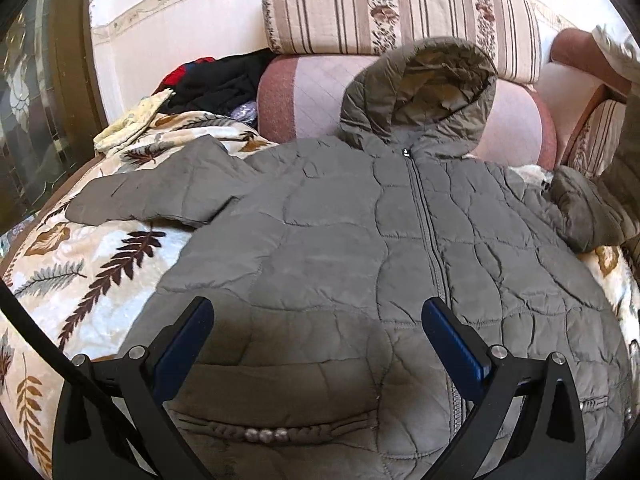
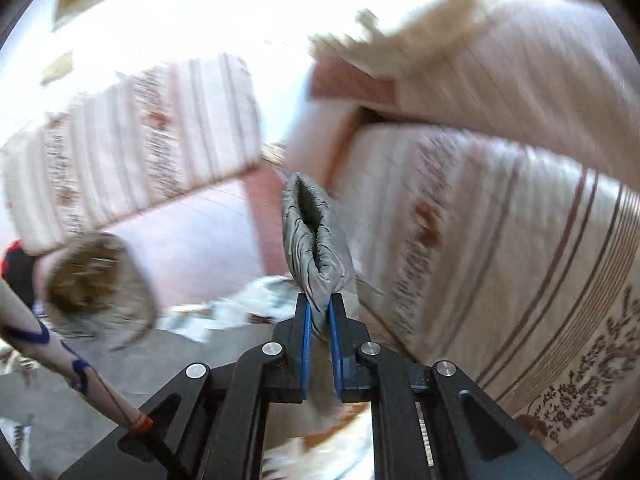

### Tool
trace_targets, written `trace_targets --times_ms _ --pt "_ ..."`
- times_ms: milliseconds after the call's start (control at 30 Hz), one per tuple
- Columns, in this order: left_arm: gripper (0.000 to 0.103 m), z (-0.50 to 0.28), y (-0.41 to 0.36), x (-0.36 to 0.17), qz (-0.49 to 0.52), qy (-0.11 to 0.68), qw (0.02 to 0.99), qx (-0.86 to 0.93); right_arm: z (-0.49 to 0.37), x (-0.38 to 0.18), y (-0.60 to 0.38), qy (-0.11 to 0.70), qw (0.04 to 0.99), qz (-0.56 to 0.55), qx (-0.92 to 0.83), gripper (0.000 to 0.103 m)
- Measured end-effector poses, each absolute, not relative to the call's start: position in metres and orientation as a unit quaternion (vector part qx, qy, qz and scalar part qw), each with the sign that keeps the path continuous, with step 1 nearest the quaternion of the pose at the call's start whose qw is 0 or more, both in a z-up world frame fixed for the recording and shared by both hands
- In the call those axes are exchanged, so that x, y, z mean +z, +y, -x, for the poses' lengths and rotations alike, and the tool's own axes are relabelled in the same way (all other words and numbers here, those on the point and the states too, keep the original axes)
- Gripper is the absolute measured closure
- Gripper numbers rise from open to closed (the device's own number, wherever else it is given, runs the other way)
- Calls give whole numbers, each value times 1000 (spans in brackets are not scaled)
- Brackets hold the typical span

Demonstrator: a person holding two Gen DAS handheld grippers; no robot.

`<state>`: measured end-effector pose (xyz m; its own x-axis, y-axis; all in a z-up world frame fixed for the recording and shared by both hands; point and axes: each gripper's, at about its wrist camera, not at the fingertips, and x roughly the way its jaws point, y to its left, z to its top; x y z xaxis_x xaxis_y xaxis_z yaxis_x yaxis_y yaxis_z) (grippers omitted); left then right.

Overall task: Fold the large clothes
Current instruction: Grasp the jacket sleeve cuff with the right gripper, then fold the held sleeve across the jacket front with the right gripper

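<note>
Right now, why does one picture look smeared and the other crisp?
Right wrist view: motion blur smears the striped cushions and the wall is blown out white; only the right gripper and the grey quilted sleeve cuff it pinches stay sharp. Left wrist view: crisp, evenly lit, fisheye-curved edges, the open left gripper shadowing the grey quilted hooded jacket.

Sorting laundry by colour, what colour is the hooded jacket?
Grey-olive, quilted jacket; clearest in the left wrist view.

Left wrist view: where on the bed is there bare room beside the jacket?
Free: leaf-print blanket left of the jacket, below its spread sleeve. Crowded: clothes pile at back left, cushions behind the hood, raised sleeve cuff on the right.
</note>
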<state>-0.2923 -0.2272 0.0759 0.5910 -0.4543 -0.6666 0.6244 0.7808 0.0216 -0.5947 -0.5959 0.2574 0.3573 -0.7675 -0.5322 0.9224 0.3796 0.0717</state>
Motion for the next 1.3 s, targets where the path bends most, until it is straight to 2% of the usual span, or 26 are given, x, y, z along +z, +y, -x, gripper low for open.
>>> trace_targets --times_ms 267,500,667,1033,1100,1133,1167,1233,1300 --pt "0 271 -194 85 -104 332 893 -284 504 320 -498 195 872 -140 -426 94" --pt "0 250 -162 90 -73 338 900 -266 424 313 -424 217 906 -139 -337 94" --pt "0 241 -148 93 -63 334 905 -254 367 272 -392 255 910 -152 -288 94" --pt "0 225 -148 83 -44 367 895 -248 270 122 -363 363 886 -205 -204 93" --pt "0 224 -152 81 -49 369 894 -249 263 108 -358 377 883 -212 -184 89" --pt "0 224 -154 79 -51 370 894 -248 262 106 -355 378 883 -218 -170 83" --pt "0 223 -156 78 -51 372 893 -249 262 106 -354 380 885 -221 -154 72" --pt "0 222 -158 77 -51 374 892 -248 269 112 -351 374 893 -214 -131 60" --pt "0 222 -162 75 -51 375 892 -247 284 123 -356 353 903 -219 -109 60"
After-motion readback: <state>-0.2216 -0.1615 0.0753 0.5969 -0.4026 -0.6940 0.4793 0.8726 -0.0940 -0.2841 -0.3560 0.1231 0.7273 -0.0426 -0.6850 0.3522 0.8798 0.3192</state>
